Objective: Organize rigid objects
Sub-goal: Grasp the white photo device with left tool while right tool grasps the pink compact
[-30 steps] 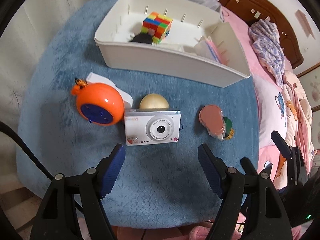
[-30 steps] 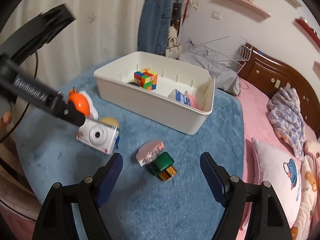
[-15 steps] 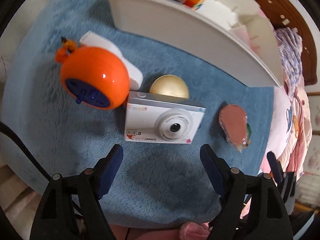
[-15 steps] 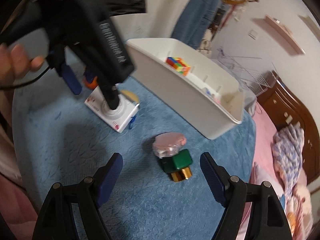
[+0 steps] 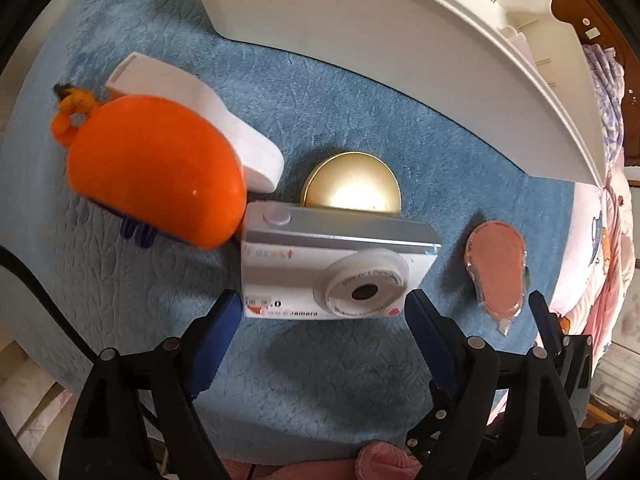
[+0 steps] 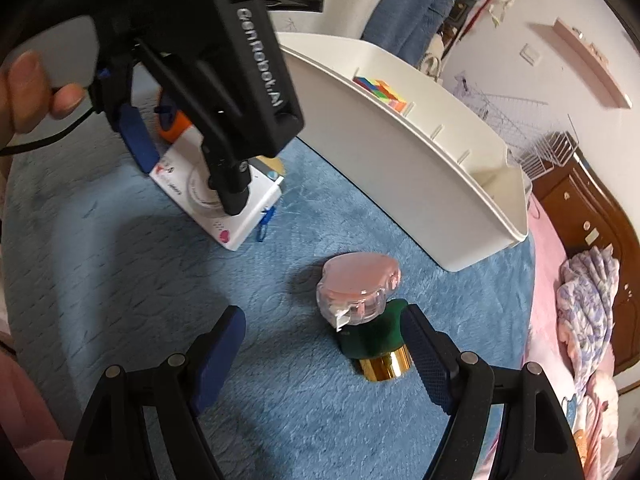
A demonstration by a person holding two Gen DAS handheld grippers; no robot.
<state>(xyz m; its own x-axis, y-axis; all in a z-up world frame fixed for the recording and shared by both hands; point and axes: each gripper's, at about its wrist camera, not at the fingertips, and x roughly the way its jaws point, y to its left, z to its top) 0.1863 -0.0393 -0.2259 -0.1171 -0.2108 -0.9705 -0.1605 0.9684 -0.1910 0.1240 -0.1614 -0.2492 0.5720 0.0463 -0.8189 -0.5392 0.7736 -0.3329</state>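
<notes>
Your left gripper (image 5: 324, 312) points steeply down over the blue plush cloth (image 5: 360, 120), and its blue-padded jaws are opening; they straddle the lower edge of the silver-and-white toy camera with a round lens (image 5: 336, 268) without pressing on it, so nothing is grasped. The camera lies face up near the middle of the cloth. The glossy orange round toy with a dark blue base (image 5: 156, 168) touches the camera's upper left corner, a white plastic wedge-shaped piece (image 5: 208, 120) lies behind that toy, and a round gold metal tin (image 5: 352, 184) sits just behind the camera's top edge. Your right gripper (image 6: 324, 344) hangs released over the same cloth; the pink heart-shaped clear plastic case (image 6: 356, 284) and the dark green block with a gold metallic base (image 6: 376, 340) under it lie by the right-hand finger. Whether that pad touches the green block cannot be told. The long white plastic bin (image 6: 420, 168) stands behind, holding a multicoloured puzzle cube (image 6: 380, 92).
</notes>
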